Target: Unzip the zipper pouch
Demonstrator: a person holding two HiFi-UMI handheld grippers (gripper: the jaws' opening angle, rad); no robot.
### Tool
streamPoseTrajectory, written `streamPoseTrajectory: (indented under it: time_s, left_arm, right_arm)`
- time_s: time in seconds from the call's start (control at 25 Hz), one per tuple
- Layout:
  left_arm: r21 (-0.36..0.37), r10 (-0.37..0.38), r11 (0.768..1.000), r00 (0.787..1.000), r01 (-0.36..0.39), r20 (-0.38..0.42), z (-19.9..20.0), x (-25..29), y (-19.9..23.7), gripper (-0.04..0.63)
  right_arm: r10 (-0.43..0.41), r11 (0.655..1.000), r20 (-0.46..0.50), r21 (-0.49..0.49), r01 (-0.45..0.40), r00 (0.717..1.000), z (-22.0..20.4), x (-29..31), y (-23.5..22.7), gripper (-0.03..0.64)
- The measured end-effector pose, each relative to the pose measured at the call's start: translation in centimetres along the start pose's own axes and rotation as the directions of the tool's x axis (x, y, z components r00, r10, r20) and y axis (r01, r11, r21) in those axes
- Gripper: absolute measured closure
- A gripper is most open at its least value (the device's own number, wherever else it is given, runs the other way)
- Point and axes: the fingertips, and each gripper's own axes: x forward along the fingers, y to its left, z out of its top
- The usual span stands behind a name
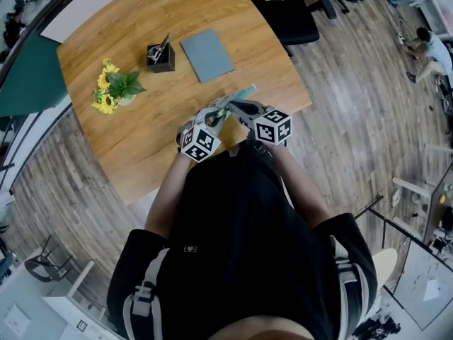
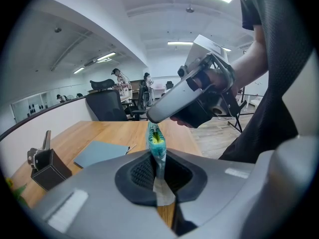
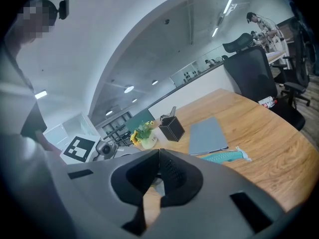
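The teal zipper pouch [image 1: 243,93] is held off the wooden table [image 1: 134,147] near its front edge, its far end pointing up and to the right. In the left gripper view, my left gripper [image 2: 158,164] is shut on the near end of the pouch [image 2: 156,144], seen edge-on. My right gripper [image 2: 152,117] comes in from the right, its tip on the small zipper pull at the pouch's top. In the right gripper view, my right gripper [image 3: 158,169] is shut with a small pale piece between its pads. The pouch [image 3: 225,157] stretches off to the right of it.
On the table stand a vase of yellow flowers [image 1: 113,91], a black pen holder [image 1: 161,57] and a flat grey notebook [image 1: 207,54]. A black office chair [image 1: 294,13] is at the far side. The table edge is just below the grippers.
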Motion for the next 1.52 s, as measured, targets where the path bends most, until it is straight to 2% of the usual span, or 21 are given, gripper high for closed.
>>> streamPoseTrajectory:
  time_s: [0.84,1.52]
  left_arm:
    - [0.011,-0.007,1.0,1.0,0.007,0.003,-0.1,-0.2,-0.3,0.591]
    - [0.019,-0.01,1.0,1.0,0.01,0.011,0.1,-0.3,-0.3,0.591]
  right_arm:
    - [-0.05,0.999,-0.005,-0.001,0.05,0.999,-0.1,-0.3,-0.9,0.611]
    - [-0.114,0.992,0.011,-0.044,0.115,0.993,0.3,-0.7,-1.6,0.611]
